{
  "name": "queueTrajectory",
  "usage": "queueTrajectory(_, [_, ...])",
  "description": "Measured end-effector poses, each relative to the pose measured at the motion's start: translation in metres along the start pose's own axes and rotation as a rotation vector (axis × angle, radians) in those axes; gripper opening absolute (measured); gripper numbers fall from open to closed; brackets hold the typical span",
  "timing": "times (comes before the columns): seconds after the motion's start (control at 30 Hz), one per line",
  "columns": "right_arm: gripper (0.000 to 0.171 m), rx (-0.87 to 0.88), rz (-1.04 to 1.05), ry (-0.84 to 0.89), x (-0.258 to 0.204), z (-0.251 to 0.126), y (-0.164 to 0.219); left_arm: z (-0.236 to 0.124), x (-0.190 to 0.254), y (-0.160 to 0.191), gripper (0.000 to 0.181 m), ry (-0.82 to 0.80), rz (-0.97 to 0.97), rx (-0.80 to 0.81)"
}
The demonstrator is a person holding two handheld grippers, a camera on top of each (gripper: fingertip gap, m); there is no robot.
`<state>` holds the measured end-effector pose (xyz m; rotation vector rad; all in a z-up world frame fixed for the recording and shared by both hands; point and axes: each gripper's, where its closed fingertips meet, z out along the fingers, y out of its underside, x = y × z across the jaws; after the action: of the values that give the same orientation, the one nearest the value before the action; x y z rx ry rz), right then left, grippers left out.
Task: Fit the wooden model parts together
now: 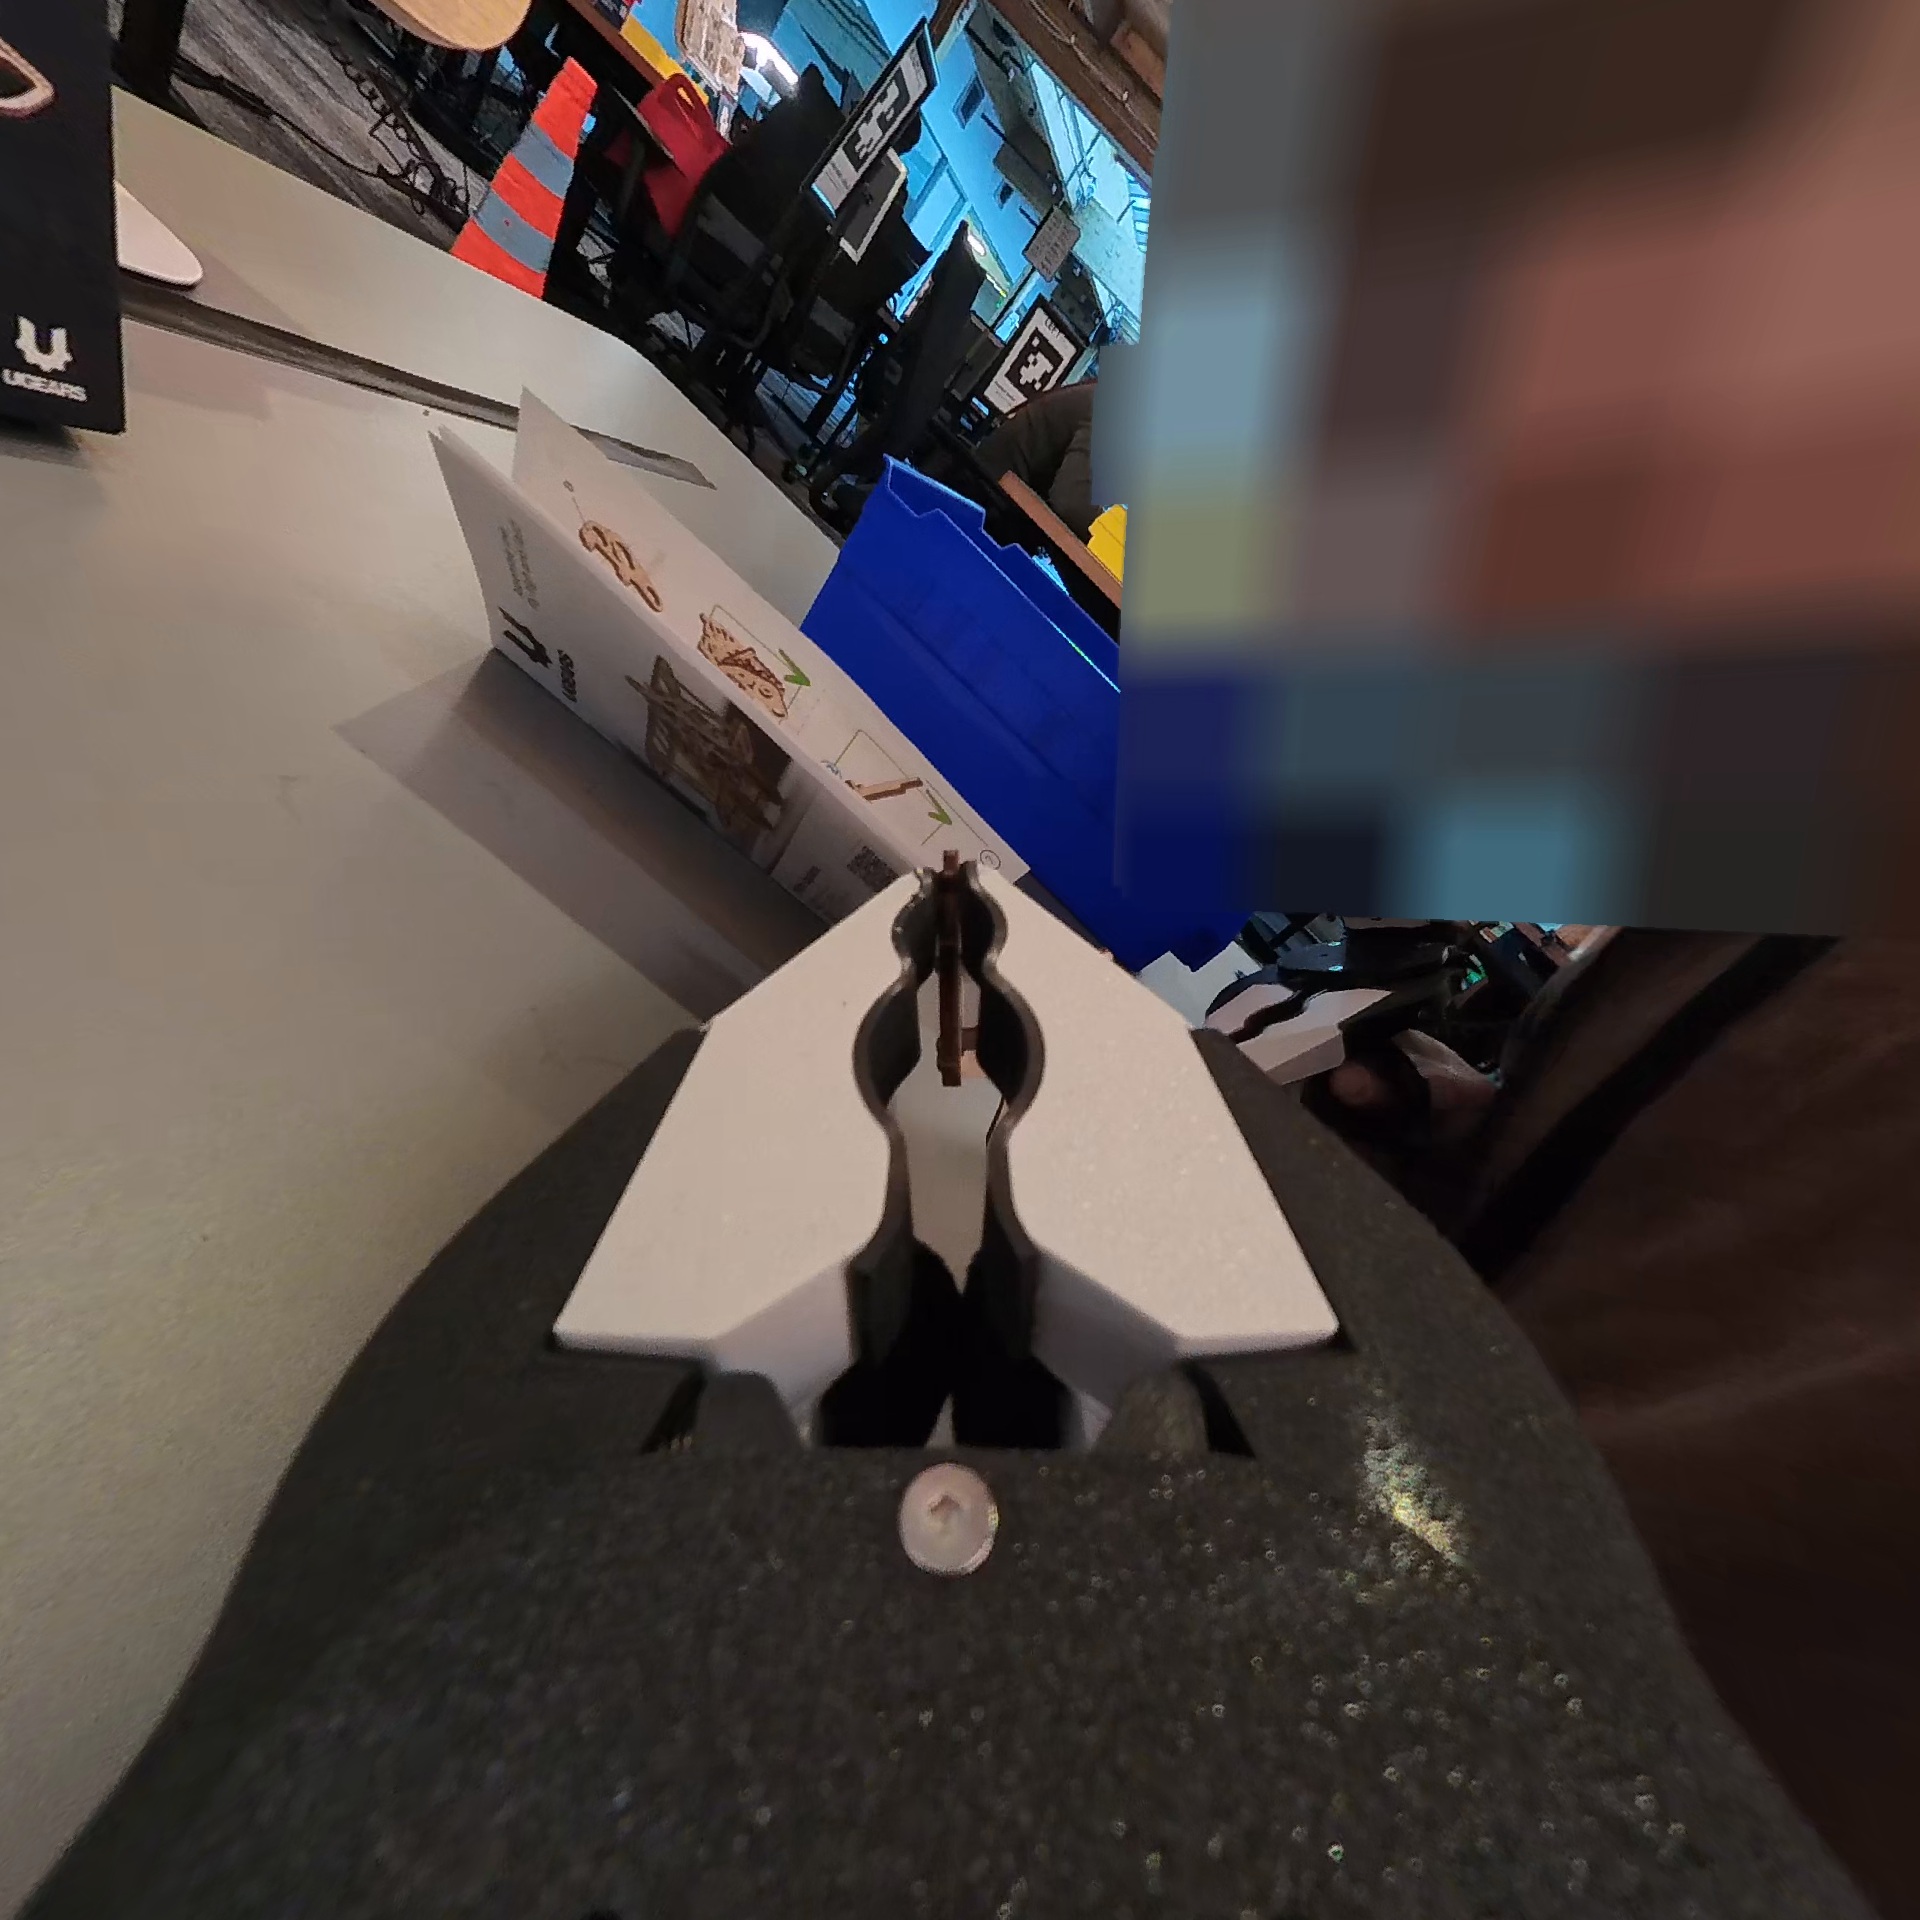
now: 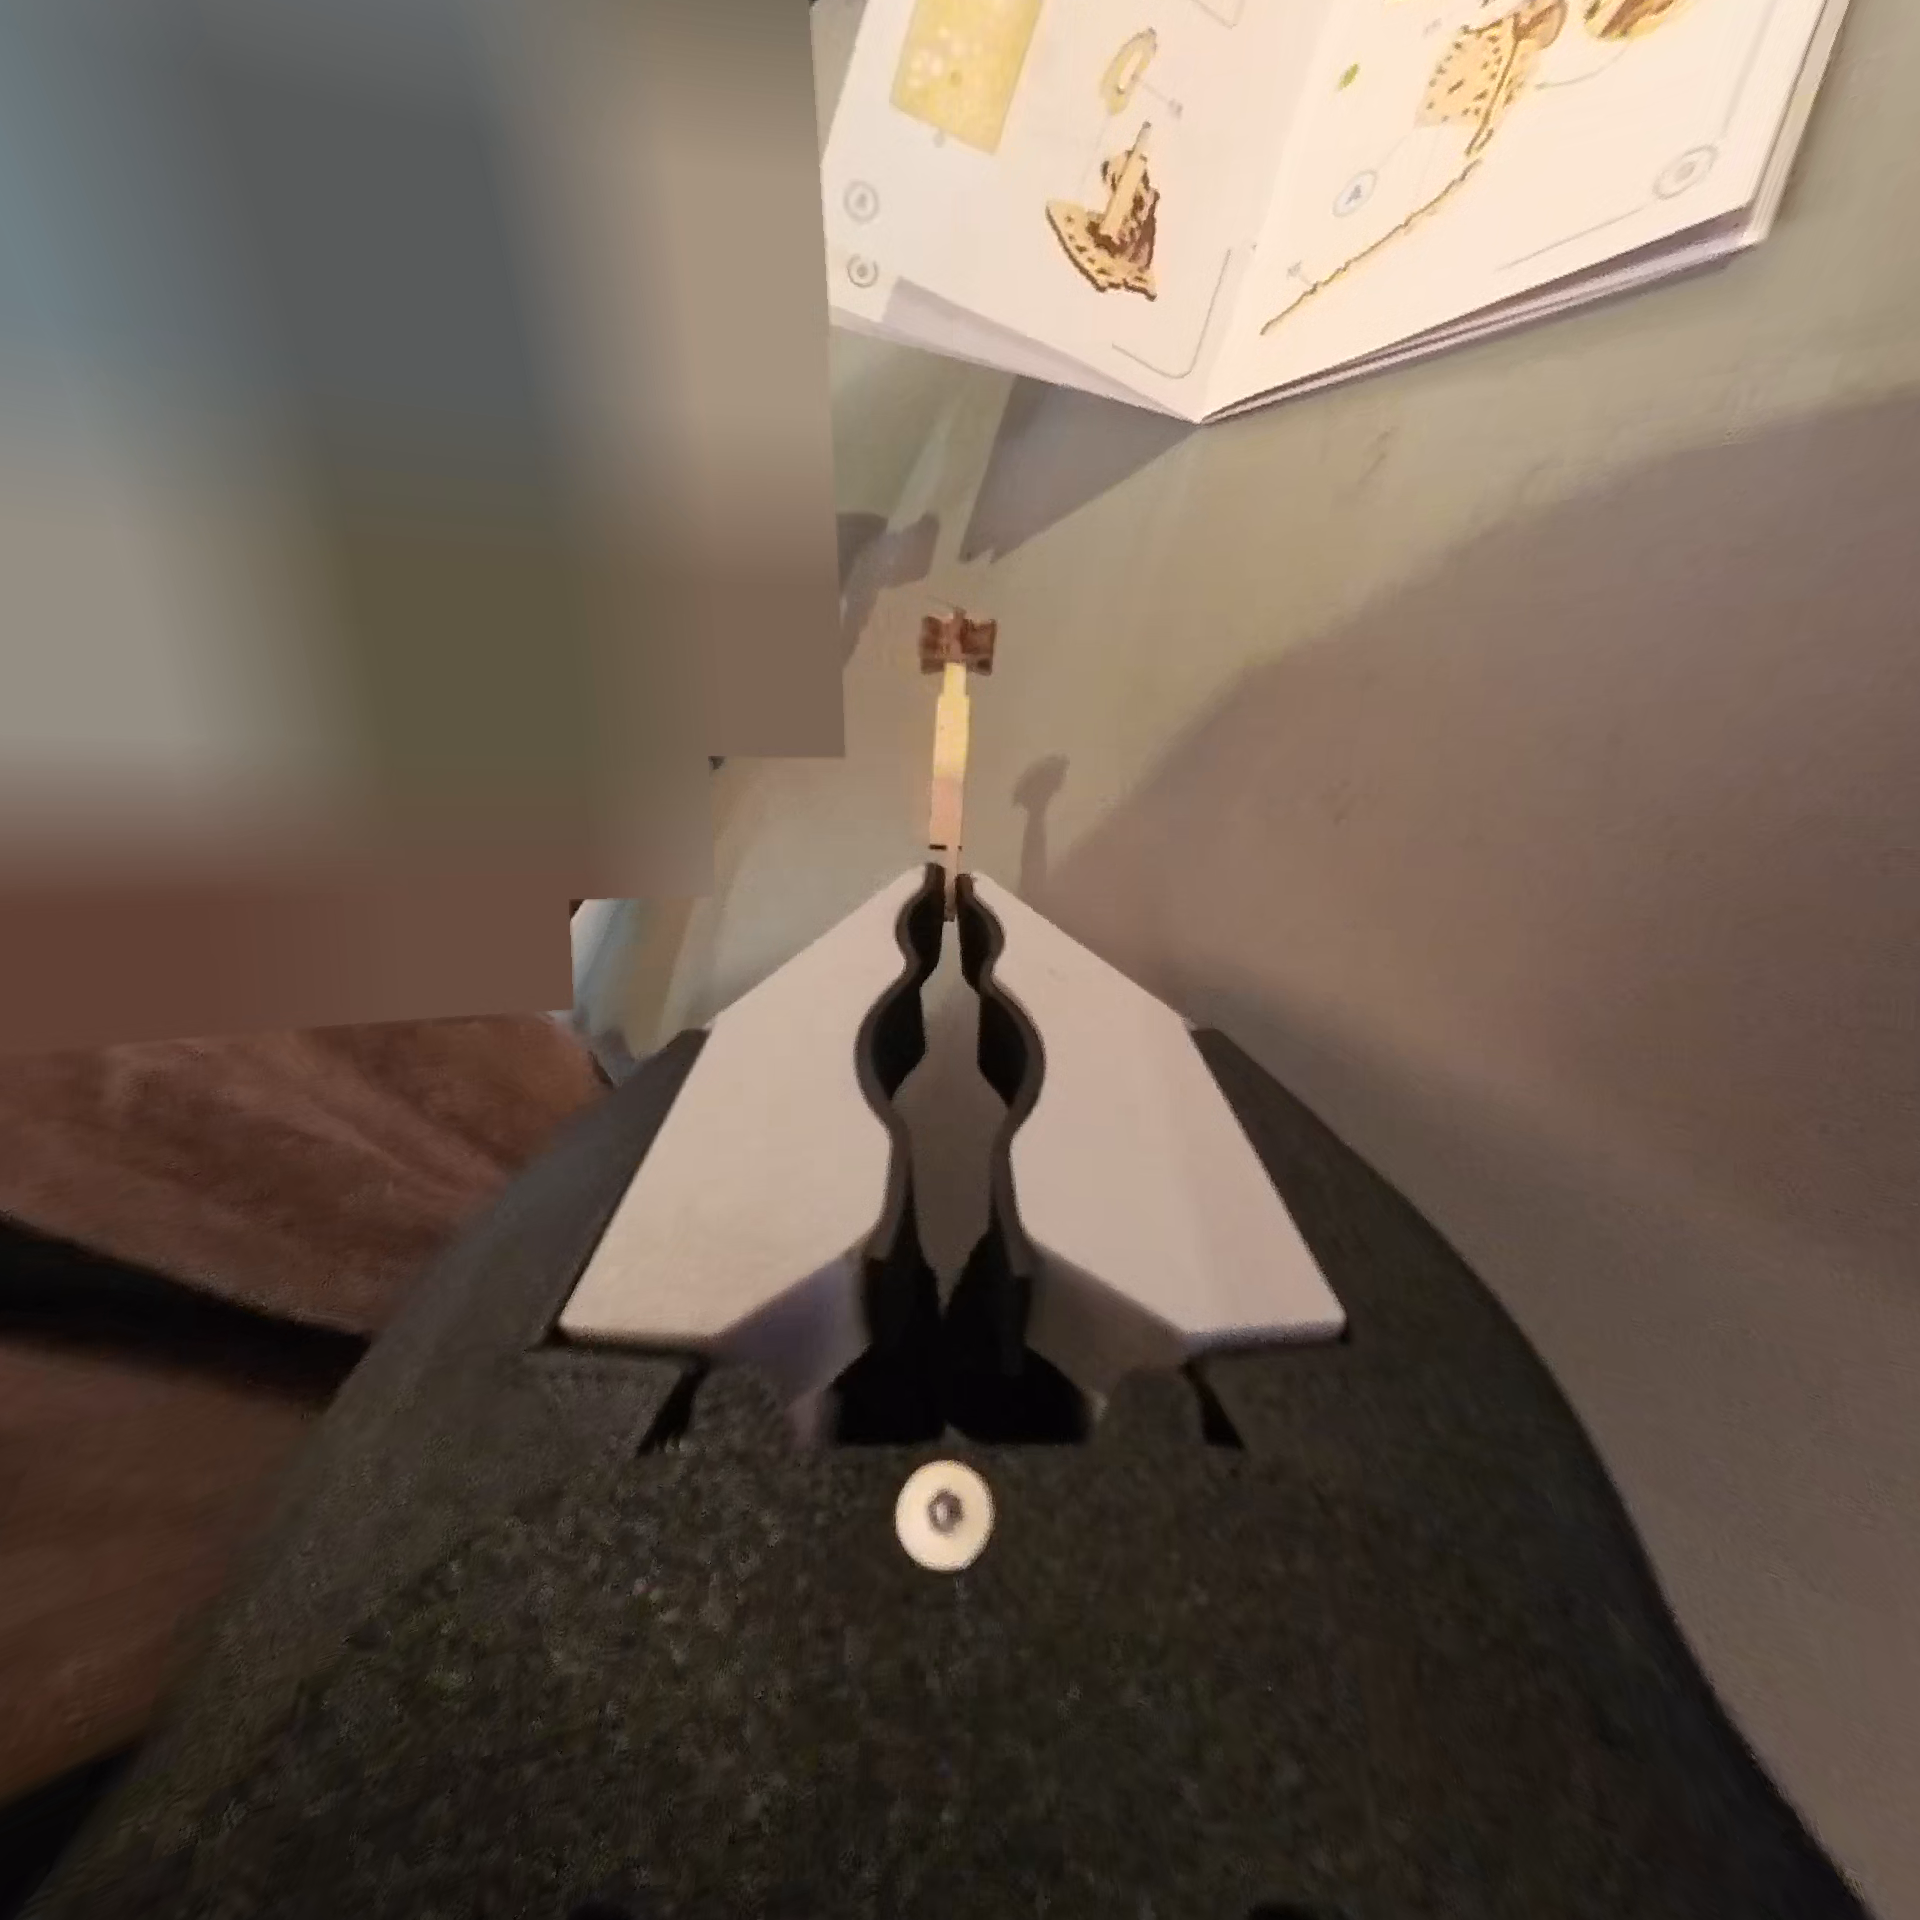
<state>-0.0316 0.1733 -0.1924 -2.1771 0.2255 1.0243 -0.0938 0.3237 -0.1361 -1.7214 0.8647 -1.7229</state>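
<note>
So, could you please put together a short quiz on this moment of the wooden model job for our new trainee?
1. True or false: the left gripper is shut on a thin dark wooden piece.
2. What does the right gripper hold?
A. a blue bin
B. a pale wooden stick with a small brown part at its far end
C. nothing
3. Fill in: an open ___ with assembly drawings lies on the grey table.

Key
1. True.
2. B; the stick points away from the gripper over the table.
3. Booklet; the left wrist view shows it too, next to a blue bin.
</note>
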Motion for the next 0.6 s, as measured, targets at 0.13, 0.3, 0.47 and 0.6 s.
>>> queueTrajectory(0.13, [0.001,-0.012,-0.033,0.026,-0.005,0.004,0.002,0.0,0.004,0.0,0.0,0.013,0.013,0.003])
queueTrajectory(0.3, [0.001,0.002,-0.092,0.035,-0.022,0.007,0.001,-0.001,0.008,-0.002,0.0,0.021,0.035,0.022])
queueTrajectory(0.47, [0.001,0.049,0.002,-0.105,-0.047,0.008,-0.006,0.0,0.016,0.001,0.001,0.027,0.105,0.015])
queueTrajectory(0.6, [0.001,0.056,0.129,-0.264,-0.066,0.012,-0.011,0.001,0.04,0.007,0.001,0.058,0.173,0.015])
